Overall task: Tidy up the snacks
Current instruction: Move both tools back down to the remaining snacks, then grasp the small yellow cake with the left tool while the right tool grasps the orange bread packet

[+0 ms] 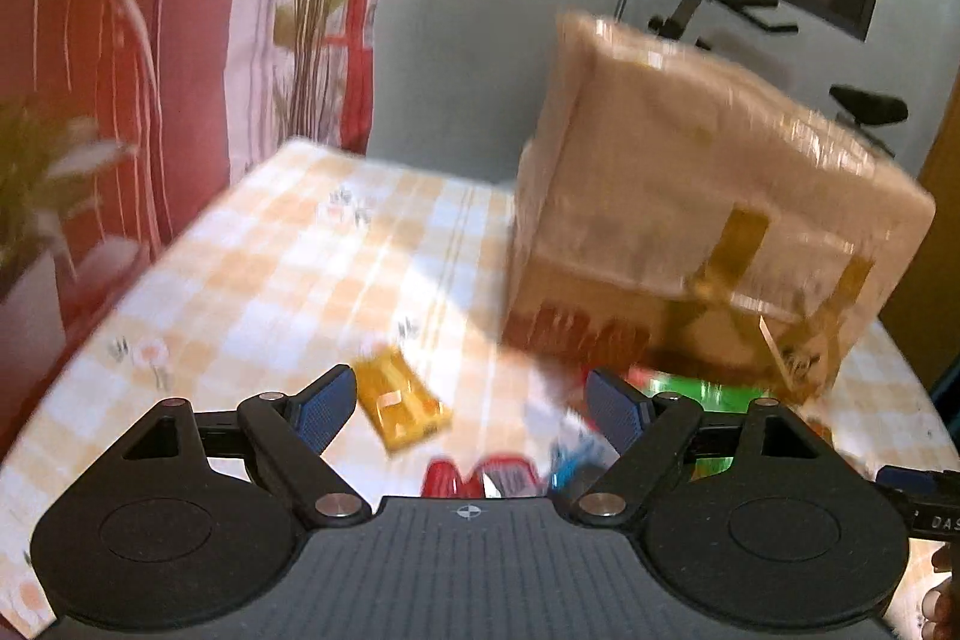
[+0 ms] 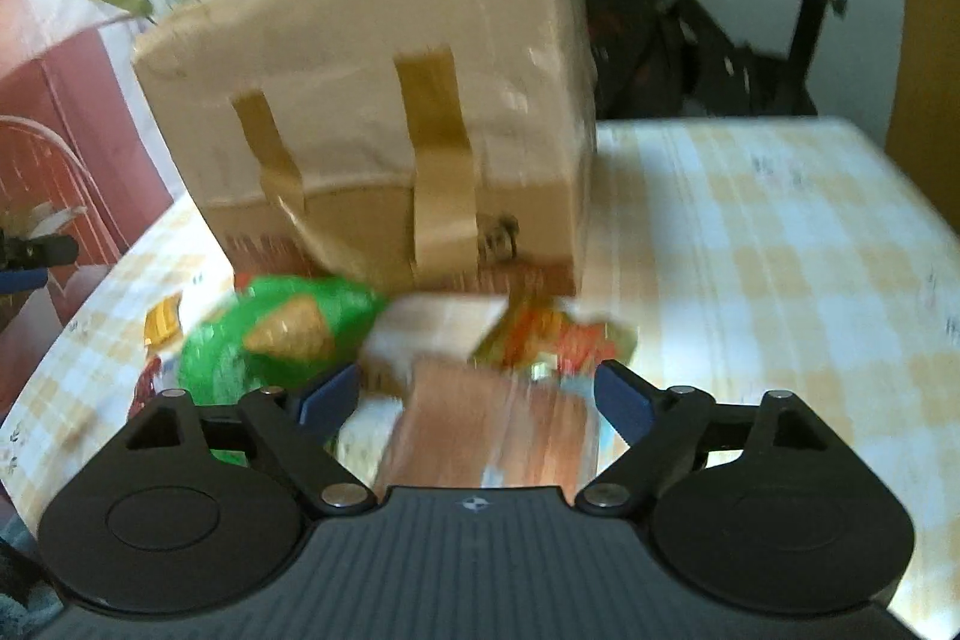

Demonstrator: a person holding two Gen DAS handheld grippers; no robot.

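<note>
Left claw (image 1: 471, 409) wide open, empty, right claw (image 2: 478, 397) open over brown packet (image 2: 492, 424)

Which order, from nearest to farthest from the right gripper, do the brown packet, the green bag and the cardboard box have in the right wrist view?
From the right gripper:
1. Brown packet, between its open fingers.
2. Green bag, ahead on the left.
3. Cardboard box, behind the snacks.

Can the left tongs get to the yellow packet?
Probably yes. The left tongs are open, and the yellow packet lies bare on the table between their tips, with nothing on it or in the way.
</note>
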